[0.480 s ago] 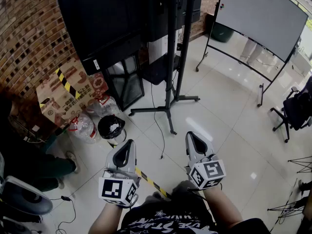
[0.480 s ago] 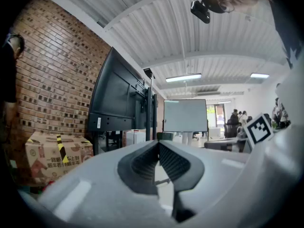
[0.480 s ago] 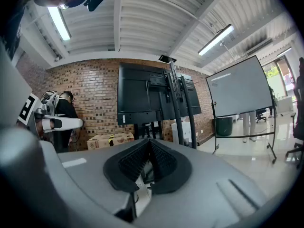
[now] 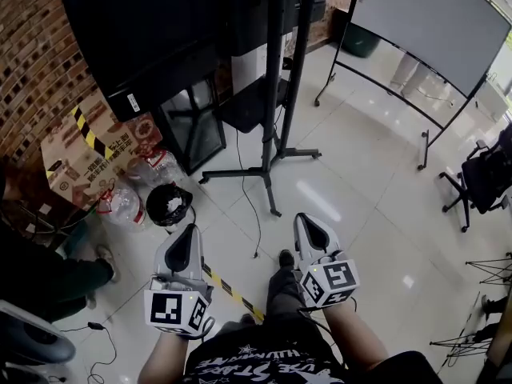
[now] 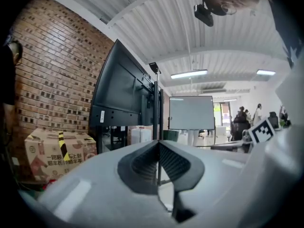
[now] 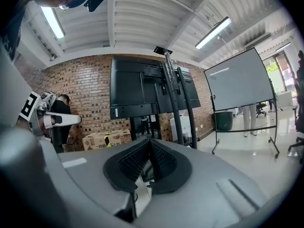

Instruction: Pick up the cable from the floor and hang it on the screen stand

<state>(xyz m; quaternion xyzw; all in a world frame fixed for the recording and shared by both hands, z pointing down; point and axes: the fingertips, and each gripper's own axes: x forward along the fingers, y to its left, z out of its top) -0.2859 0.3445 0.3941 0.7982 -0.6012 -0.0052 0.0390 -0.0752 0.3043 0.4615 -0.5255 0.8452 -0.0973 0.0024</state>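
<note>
Stepping closer, the person's shoe (image 4: 286, 259) now shows near the screen stand (image 4: 270, 118), cable (image 4: 247, 198) trailing from its base. Left gripper (image 4: 189, 232) and right gripper (image 4: 307, 221) are both closed, empty.

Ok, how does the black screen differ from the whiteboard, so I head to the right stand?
The screen is black; the whiteboard is pale grey. The screen hangs on thick central posts, the whiteboard on slim legs at each end. The screen stands by the brick wall, the whiteboard out on open floor to its right. Both stand free on the tiles.
</note>
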